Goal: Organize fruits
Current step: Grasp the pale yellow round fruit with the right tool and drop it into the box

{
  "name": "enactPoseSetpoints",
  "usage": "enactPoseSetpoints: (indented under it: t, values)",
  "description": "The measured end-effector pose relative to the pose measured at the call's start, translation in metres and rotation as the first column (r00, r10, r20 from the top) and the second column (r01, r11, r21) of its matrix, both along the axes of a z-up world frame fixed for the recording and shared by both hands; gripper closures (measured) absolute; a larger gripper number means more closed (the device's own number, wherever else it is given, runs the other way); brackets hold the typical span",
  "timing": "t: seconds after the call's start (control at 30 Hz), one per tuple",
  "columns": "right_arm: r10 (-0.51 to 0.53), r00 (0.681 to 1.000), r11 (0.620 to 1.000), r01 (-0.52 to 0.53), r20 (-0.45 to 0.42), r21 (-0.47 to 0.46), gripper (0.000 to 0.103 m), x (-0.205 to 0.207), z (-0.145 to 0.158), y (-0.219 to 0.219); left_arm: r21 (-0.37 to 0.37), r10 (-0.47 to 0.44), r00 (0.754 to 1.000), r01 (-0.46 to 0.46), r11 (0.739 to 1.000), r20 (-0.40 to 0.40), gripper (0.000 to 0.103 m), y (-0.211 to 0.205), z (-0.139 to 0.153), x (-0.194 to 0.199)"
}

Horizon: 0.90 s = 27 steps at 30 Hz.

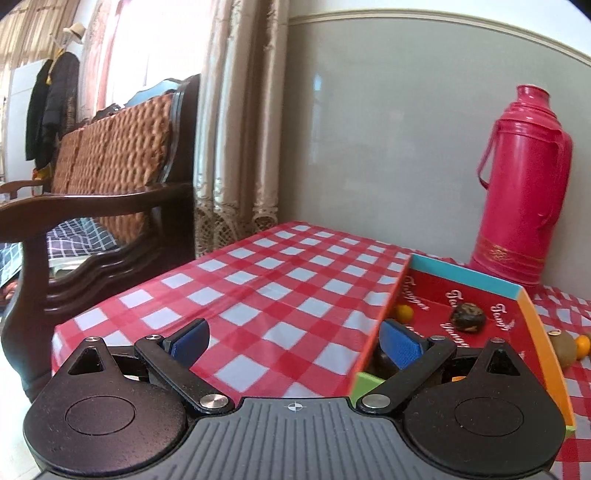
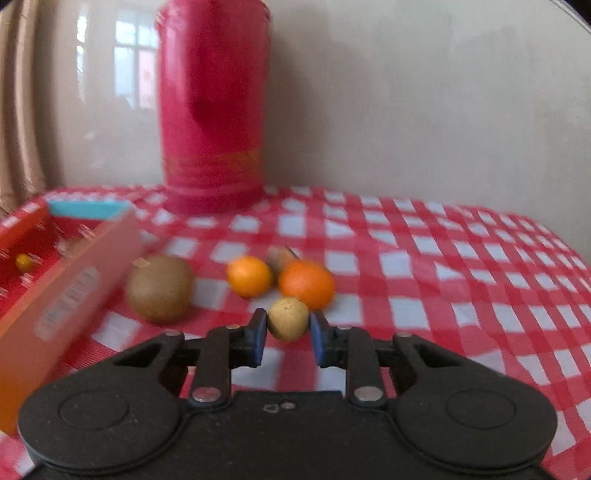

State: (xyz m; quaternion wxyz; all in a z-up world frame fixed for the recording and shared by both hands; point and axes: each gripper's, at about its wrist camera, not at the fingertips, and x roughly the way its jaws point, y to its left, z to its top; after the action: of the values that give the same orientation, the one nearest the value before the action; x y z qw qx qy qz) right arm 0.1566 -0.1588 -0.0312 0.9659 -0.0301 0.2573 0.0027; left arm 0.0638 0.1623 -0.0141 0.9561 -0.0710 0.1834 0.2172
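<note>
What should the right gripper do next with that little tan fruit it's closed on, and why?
Probably lift it slightly, then carry it toward the box on its left. The right gripper looks shut on the small tan fruit, which still sits low over the tablecloth close to the oranges.

A glossy beige wall [image 1: 406, 129] with a moulded rail stands behind the surface [image 1: 280, 280], covered in red-and-white check. Golden curtains [image 1: 240, 122] hang beside a bright window [image 1: 159, 48]. A dark wooden bench [image 1: 96, 206] with a woven cushion stands nearby; coats [image 1: 51, 107] and a hat [image 1: 75, 31] hang beyond.
</note>
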Motion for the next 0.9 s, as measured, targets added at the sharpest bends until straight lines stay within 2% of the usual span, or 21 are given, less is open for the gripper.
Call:
enactPoseSetpoints:
  t: [0.13, 0.27, 0.4, 0.6, 0.67, 0.7, 0.73, 0.9]
  values:
    - [0.085, 0.993, 0.996, -0.087, 0.079, 0.021, 0.087, -0.019, 0.018, 0.029, -0.005, 0.021, 1.000, -0.021, 1.000, -0.002, 0.005, 0.013, -0.002, -0.009]
    - [0.214, 0.964, 0.975, -0.221, 0.159, 0.023, 0.087, -0.041, 0.032, 0.067, -0.005, 0.043, 0.999, -0.043, 0.999, -0.018, 0.005, 0.026, -0.005, -0.016]
    - [0.316, 0.937, 0.947, -0.322, 0.152, 0.016, 0.087, -0.052, 0.033, 0.104, -0.009, 0.057, 0.998, -0.057, 0.998, -0.024, 0.005, 0.035, -0.007, -0.022]
    - [0.362, 0.928, 0.931, -0.365, 0.091, 0.021, 0.086, -0.043, 0.022, 0.141, 0.007, 0.051, 0.998, -0.051, 0.999, -0.032, 0.005, 0.039, -0.008, -0.028]
    - [0.371, 0.927, 0.928, -0.373, 0.060, 0.011, 0.077, -0.043, 0.015, 0.148, 0.007, 0.050, 0.998, -0.050, 0.999, -0.033, 0.005, 0.040, -0.008, -0.030]
    - [0.365, 0.929, 0.931, -0.365, 0.057, -0.003, 0.060, -0.045, 0.013, 0.150, 0.004, 0.047, 0.998, -0.047, 0.999, -0.034, 0.005, 0.041, -0.008, -0.030]
    - [0.354, 0.933, 0.935, -0.354, 0.072, -0.007, 0.046, -0.047, 0.011, 0.149, 0.002, 0.044, 0.998, -0.044, 0.999, -0.034, 0.005, 0.040, -0.008, -0.031]
    - [0.287, 0.944, 0.956, -0.294, 0.161, 0.020, 0.041, -0.055, 0.027, 0.116, 0.010, 0.026, 0.999, -0.026, 1.000, -0.022, 0.005, 0.032, -0.006, -0.029]
